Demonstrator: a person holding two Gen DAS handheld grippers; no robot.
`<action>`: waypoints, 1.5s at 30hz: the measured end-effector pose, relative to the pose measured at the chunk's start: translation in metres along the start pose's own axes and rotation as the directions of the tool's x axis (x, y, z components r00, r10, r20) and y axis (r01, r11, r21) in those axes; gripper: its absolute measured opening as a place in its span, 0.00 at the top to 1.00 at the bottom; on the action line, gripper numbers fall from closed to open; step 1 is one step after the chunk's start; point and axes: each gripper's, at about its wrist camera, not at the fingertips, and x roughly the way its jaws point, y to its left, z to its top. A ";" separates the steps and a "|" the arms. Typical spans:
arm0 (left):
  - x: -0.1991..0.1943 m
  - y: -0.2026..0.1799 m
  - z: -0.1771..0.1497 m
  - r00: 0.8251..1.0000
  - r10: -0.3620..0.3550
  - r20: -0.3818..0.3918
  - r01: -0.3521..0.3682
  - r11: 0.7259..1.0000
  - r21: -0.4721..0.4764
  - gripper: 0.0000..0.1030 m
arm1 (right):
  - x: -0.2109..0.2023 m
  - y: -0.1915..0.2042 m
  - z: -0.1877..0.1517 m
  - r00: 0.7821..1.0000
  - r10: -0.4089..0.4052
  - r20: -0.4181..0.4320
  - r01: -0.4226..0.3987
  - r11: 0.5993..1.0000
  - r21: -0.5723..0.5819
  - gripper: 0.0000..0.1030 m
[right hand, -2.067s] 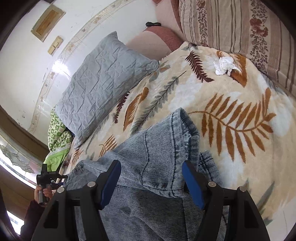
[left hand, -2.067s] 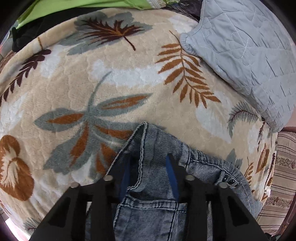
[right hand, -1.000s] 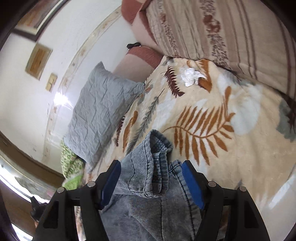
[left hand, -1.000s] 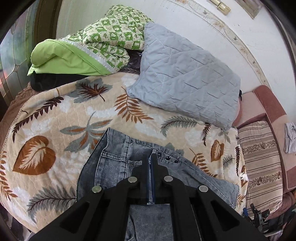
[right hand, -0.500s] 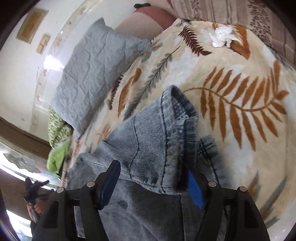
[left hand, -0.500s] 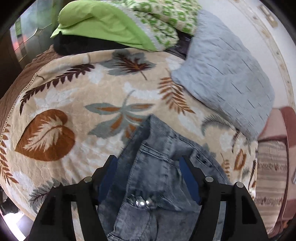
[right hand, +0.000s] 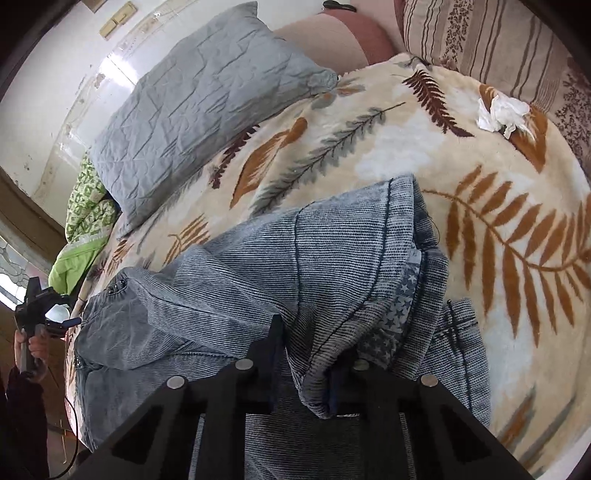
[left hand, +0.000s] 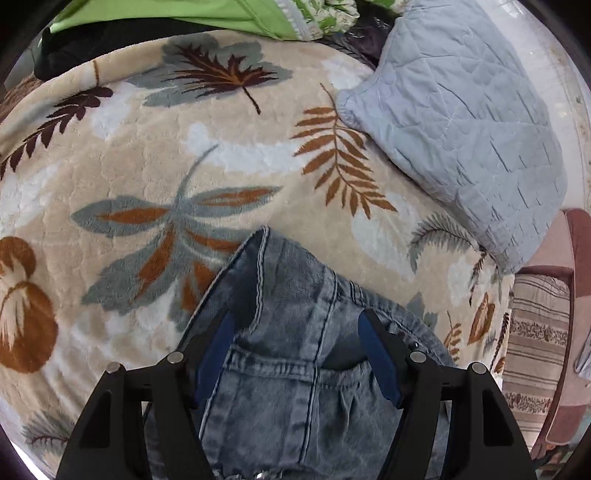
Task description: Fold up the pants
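Grey-blue denim pants [left hand: 291, 332] lie on a beige leaf-print blanket [left hand: 184, 158]. In the left wrist view my left gripper [left hand: 295, 350] is open, its blue pads either side of the waistband corner and back pocket. In the right wrist view the pants [right hand: 295, 258] lie bunched and partly folded over, with the leg hems at the right. My right gripper [right hand: 306, 369] has its jaws closed in on a fold of denim near the hem.
A grey quilted pillow [left hand: 461, 122] lies at the head of the bed. Green bedding [left hand: 184, 14] is piled at the far end. A crumpled white tissue [right hand: 500, 110] lies on the blanket. A striped cushion [right hand: 498, 44] borders the bed. The other gripper in a hand [right hand: 37, 317] shows at far left.
My left gripper has dropped low over the waistband corner and stays open. My right gripper was open half a second ago and has closed on a denim fold.
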 end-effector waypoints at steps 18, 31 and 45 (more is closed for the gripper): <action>0.036 0.007 0.025 1.000 0.013 -0.021 -0.013 0.999 -0.035 0.95 | -0.003 -0.002 0.003 1.000 -0.004 0.015 0.004 1.000 0.005 0.81; 0.038 0.007 0.027 0.999 -0.040 -0.019 0.039 0.996 -0.078 0.97 | -0.001 0.000 0.004 1.000 -0.015 0.005 0.015 1.000 0.000 0.81; -0.088 -0.025 -0.044 0.958 -0.221 0.181 0.205 0.973 0.102 0.98 | -0.048 -0.008 0.009 0.972 0.139 0.188 -0.154 0.986 0.068 0.81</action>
